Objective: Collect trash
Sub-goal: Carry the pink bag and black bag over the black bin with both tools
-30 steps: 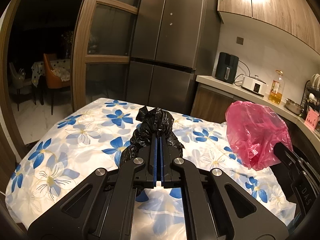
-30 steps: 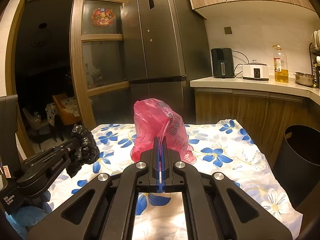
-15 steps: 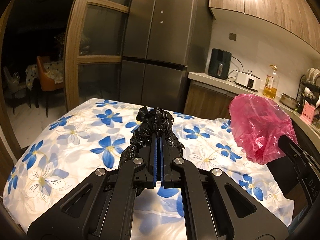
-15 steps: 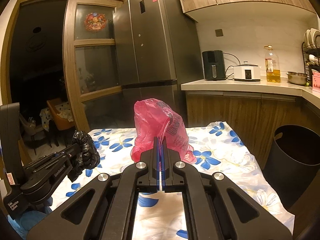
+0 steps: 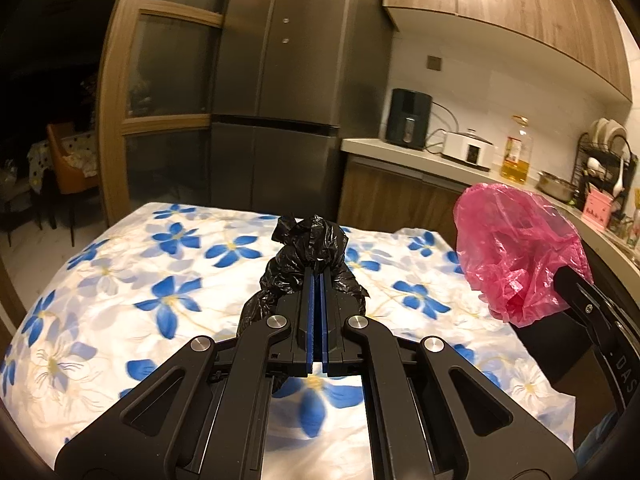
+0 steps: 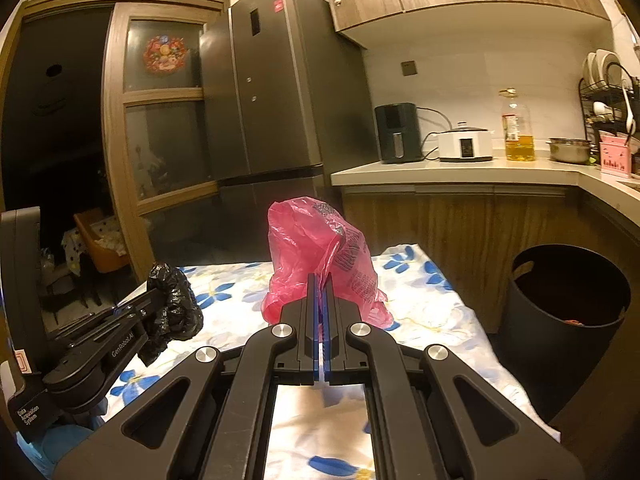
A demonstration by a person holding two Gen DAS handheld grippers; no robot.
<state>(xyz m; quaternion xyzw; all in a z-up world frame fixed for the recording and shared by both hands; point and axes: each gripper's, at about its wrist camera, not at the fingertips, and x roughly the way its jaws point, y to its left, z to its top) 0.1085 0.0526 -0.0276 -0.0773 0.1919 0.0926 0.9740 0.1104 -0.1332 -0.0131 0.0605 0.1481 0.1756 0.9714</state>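
Bin (image 6: 560,320) beside floral table (image 6: 432,312).

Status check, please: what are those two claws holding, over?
Left gripper shut on black bag. Right gripper shut on pink bag. Bin unobstructed.

Warm, dim kitchen light; glare overhead; fisheye bends and darkens edges.
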